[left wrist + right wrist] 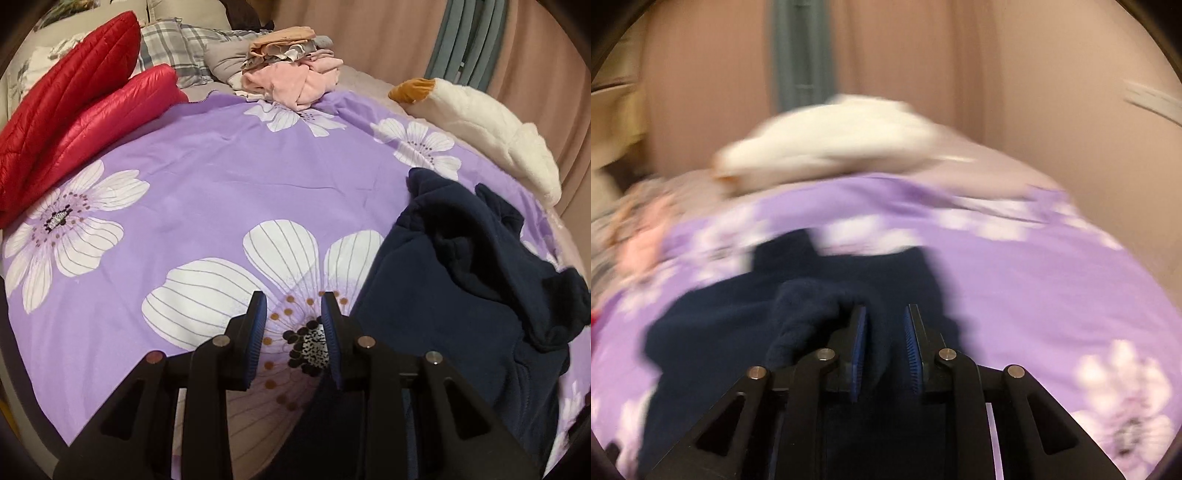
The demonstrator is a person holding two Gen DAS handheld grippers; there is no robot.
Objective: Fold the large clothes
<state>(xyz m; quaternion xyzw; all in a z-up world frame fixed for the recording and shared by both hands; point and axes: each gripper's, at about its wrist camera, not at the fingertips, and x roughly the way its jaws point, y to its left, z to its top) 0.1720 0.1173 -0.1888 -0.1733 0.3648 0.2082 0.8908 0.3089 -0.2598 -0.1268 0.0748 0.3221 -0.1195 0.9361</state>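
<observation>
Black fingers with blue pads of the left gripper (293, 317) fill the near edge of the left wrist view; a gap shows between the pads with only the printed flower of the purple bedspread (207, 177) behind it, so they stand apart and grip nothing. Navy fleece garment (461, 280) lies crumpled on the bedspread just right of that gripper, its bulk running from the near edge away and to the right. Red quilted jacket (66, 122) lies at far left, a pile of pink and grey clothes (291, 70) at the far edge, a white plush toy (491, 133) at far right. No legible writing. Right wrist view is motion-blurred: right gripper (885, 325) is over the navy fleece, a fold bunched against its left finger, pads parted; whether they pinch cloth I cannot tell.
</observation>
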